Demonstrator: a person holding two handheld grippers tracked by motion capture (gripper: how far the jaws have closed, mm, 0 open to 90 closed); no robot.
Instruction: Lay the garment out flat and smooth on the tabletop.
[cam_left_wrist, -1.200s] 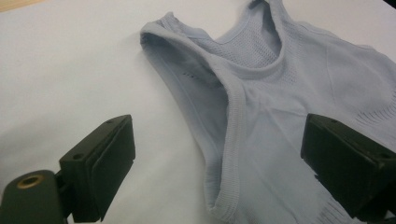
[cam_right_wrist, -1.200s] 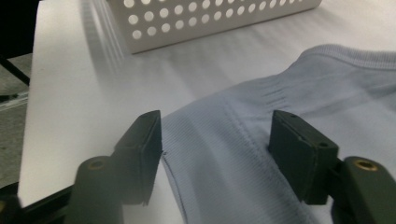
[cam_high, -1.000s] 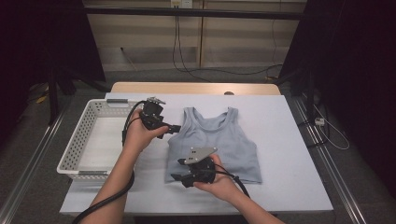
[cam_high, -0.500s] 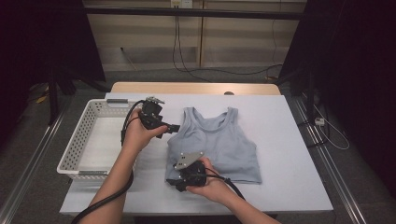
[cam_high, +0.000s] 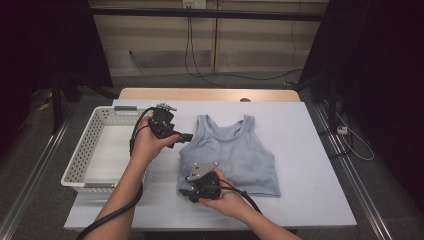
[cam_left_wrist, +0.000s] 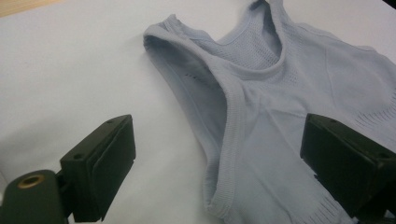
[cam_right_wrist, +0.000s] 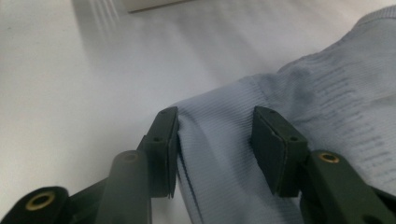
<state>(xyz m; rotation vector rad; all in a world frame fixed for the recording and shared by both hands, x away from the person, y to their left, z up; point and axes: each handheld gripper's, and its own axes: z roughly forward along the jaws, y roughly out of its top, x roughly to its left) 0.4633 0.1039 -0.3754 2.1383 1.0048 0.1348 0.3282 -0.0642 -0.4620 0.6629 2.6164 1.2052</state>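
The fingers (cam_right_wrist: 163, 149) of the right gripper (cam_right_wrist: 215, 140) stand partly apart, one on each side of a raised fold at the lower left corner of the light blue tank top (cam_right_wrist: 327, 93); the left one touches the cloth, but they are not closed on it. In the high view this right gripper (cam_high: 192, 192) sits at the lower middle of the frame, at the hem corner of the tank top (cam_high: 240, 155), which lies flat on the white desk (cam_high: 310, 150) in the centre of the picture, straps toward the top.

The fingers (cam_left_wrist: 107, 163) of the left gripper (cam_left_wrist: 233, 172) are wide apart and hold nothing; between them lies the armhole edge of the tank top (cam_left_wrist: 261, 93), with the strap in the upper middle of that frame. In the high view the left gripper (cam_high: 185, 136) is just left of the garment, near its left armhole. A white plastic basket (cam_high: 82, 155) stands at the left of the frame.
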